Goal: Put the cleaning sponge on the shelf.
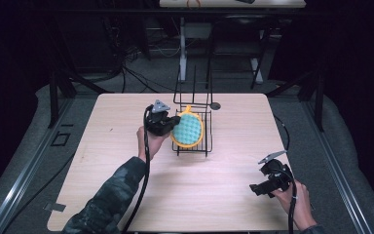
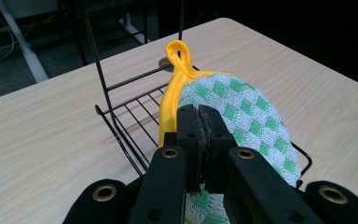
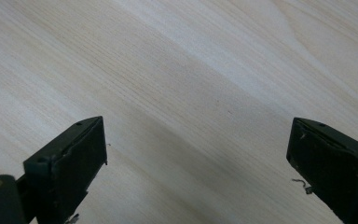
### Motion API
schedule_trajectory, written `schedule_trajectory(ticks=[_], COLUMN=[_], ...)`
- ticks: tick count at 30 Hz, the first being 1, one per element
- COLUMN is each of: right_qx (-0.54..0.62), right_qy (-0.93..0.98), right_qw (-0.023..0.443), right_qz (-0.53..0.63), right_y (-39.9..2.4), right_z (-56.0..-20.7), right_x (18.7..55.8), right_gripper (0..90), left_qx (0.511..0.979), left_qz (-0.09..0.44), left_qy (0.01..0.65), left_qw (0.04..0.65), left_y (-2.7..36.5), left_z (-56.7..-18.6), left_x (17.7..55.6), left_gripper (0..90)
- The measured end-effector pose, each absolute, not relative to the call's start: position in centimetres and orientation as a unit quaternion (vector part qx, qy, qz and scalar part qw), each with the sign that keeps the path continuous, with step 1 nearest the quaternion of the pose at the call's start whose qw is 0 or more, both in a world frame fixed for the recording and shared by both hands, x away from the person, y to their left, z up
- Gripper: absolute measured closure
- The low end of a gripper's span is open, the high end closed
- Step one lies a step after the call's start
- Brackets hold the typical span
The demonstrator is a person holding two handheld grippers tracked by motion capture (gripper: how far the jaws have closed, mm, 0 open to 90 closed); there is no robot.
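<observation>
Over wire rack — pot holder, loop pointing away

Right gripper: its two black jaws rise from the bottom corners and stand wide apart, with nothing between them.
Left-hand jaw: a flat, dark pad face turned inward, with a small screw hole near its top edge and a brass-ringed hole at the lower left corner.
Right-hand jaw: cut off by the frame edge; a small pale curl, perhaps a thread or a scrap of fluff, hangs at its inner side.
Table: pale wood with fine grain lines that run slantwise from upper left to lower right.
Shade: a soft darker band lies across the wood between the jaws.
Gap: bare wood, close beneath the jaws.
</observation>
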State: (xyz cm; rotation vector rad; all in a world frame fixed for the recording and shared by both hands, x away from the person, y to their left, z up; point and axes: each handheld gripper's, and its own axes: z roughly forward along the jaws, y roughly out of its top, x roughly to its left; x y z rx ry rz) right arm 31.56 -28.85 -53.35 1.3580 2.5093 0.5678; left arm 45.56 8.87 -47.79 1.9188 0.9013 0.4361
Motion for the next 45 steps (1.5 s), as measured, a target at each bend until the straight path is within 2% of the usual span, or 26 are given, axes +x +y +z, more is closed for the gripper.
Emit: schedule_trajectory(ticks=[23,45], right_qx=[0.464,0.462], right_qy=[0.857,0.857], right_qw=[0.115,0.116], right_qz=[0.193,0.196], right_y=[-28.7,-28.8], right_z=[-53.4,-53.4], right_x=[31.4,31.4], right_gripper=[4.2,4.2], left_qx=[0.781,0.787], left_qz=[0.121,0.12], left_qy=[0.413,0.44], left_qw=[0.452,0.416], left_y=[6.9,6.7], left_z=[-51.5,-52.9], left_x=[48.7,50.2], left_gripper=[88.0,87.7])
